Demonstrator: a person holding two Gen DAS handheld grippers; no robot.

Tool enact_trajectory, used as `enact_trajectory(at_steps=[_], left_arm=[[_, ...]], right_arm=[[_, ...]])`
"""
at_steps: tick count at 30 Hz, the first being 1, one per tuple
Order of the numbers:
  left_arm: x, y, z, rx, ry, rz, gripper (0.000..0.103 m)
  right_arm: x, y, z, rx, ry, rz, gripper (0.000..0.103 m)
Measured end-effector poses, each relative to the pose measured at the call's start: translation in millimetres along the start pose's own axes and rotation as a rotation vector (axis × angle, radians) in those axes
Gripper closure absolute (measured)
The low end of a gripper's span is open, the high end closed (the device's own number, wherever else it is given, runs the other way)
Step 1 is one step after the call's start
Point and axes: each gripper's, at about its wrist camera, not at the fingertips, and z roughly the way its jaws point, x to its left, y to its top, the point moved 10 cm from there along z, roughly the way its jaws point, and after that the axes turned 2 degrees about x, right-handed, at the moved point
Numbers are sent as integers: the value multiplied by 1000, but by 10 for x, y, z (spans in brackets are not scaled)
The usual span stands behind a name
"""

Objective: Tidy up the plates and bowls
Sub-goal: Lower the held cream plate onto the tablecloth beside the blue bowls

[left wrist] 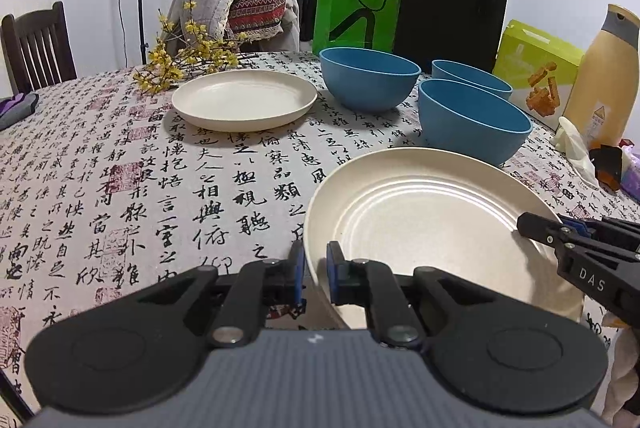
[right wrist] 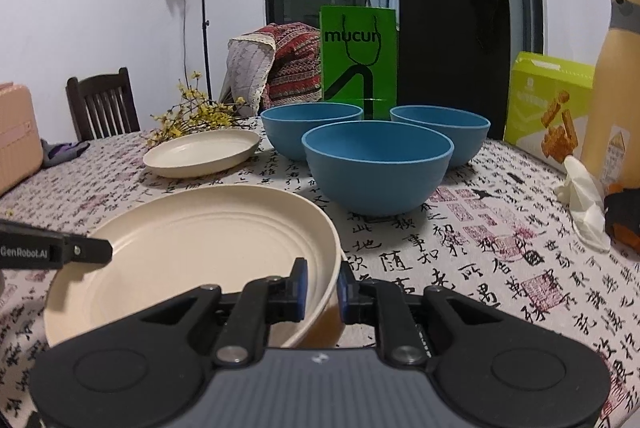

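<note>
A large cream plate [left wrist: 424, 224] [right wrist: 192, 260] hangs tilted just above the patterned tablecloth, held from both sides. My left gripper [left wrist: 316, 264] is shut on its left rim. My right gripper [right wrist: 322, 284] is shut on its right rim, one pad inside the plate and one outside. The right gripper [left wrist: 560, 232] also shows at the plate's far edge in the left wrist view. A second cream plate [left wrist: 244, 99] [right wrist: 200, 151] lies flat further back on the left. Three blue bowls [left wrist: 370, 79] [left wrist: 474, 115] [left wrist: 472, 73] stand apart behind the held plate, the nearest bowl [right wrist: 378, 163] straight ahead in the right wrist view.
A sprig of yellow flowers [left wrist: 180, 59] lies behind the far plate. A green paper bag [left wrist: 356, 3] and a black bag [left wrist: 452, 7] stand at the table's back edge. At the right are a green snack box [right wrist: 548, 107], a tall yellow bottle [right wrist: 616, 99] and a crumpled white tissue [right wrist: 584, 199].
</note>
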Motion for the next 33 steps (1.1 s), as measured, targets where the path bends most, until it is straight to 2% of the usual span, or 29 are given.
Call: enact_trajectory(at_steps=[15,25,33], left_arm=[[-45,-10,-17,-23,43,56,90],[-119,-31,31,-18,52,92,90],[-147,-48,49,-28,75,121,88]], right_arm=[[45,-2,-16,-22,-14,-63,85],[24,-20,-4,-28,-66,-124,85],[79,-9,-5,-48,-72,-155,85]])
